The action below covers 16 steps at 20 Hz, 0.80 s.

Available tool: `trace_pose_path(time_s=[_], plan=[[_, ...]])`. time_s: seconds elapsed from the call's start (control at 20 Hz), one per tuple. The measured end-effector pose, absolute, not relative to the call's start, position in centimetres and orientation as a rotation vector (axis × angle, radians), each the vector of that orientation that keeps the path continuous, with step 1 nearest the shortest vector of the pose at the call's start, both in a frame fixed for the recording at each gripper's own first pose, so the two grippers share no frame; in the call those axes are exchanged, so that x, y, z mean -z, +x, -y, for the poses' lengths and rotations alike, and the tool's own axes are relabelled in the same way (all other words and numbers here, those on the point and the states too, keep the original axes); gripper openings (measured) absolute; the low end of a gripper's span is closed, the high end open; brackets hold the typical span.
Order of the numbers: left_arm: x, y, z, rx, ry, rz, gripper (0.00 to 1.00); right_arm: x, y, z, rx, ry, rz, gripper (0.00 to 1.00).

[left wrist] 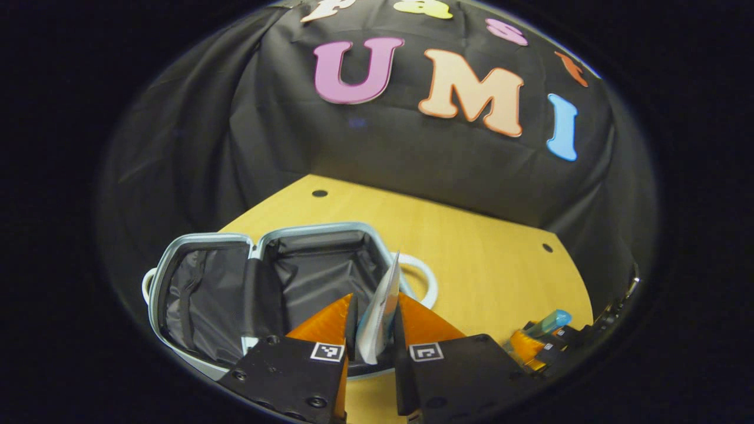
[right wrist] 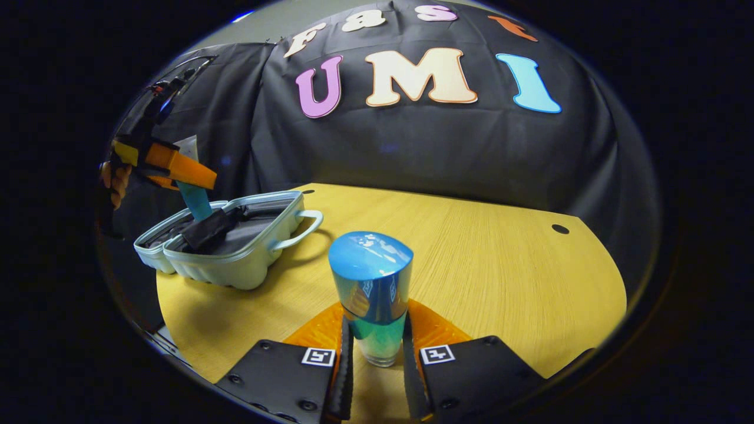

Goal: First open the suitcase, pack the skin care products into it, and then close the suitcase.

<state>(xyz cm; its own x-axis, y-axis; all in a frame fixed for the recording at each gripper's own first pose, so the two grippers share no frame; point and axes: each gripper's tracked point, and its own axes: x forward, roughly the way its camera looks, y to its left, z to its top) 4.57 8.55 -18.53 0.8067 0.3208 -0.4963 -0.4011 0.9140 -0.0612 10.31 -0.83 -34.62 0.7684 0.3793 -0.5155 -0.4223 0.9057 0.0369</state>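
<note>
The pale blue suitcase [left wrist: 194, 247] lies open on the wooden table, its dark lining showing, with its white handle [left wrist: 427, 280] toward the right. My left gripper [left wrist: 375, 306] is shut on a flat white-and-blue tube [left wrist: 384, 288] held upright over the suitcase's near edge. In the right gripper view, my right gripper [right wrist: 377, 327] is shut on a shiny blue-capped bottle [right wrist: 371, 271] just above the table. The suitcase [right wrist: 235, 259] sits off to the left there, with the left gripper [right wrist: 191, 176] holding the teal tube [right wrist: 195, 203] over it. The right gripper [left wrist: 539, 344] and bottle [left wrist: 552, 321] also appear low right.
The wooden table [right wrist: 500, 277] has small dark holes [right wrist: 559, 228] near its back edge, and bare wood stretches right of the suitcase. Black cloth walls close in behind and at the sides. A hand [right wrist: 115, 179] holds the left gripper.
</note>
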Motion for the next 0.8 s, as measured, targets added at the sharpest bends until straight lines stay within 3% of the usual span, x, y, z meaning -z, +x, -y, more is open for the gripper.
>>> trace_pose_path(time_s=[0.35, 0.75, 0.8], plan=[[27.4, 1.8, -11.1, -0.353, -0.237, -0.916, 0.26, 31.5, 10.8, 0.4, -0.369, -0.078, -0.542, 0.38], [29.0, 2.0, -13.1, -0.288, -0.313, -0.995, 0.29, 24.4, 10.4, -6.9, -0.400, -0.058, -0.496, 0.37], [28.5, 1.9, -13.5, -0.293, -0.313, -0.991, 0.38, 24.0, 10.1, -8.6, -0.419, -0.046, -0.502, 0.37]])
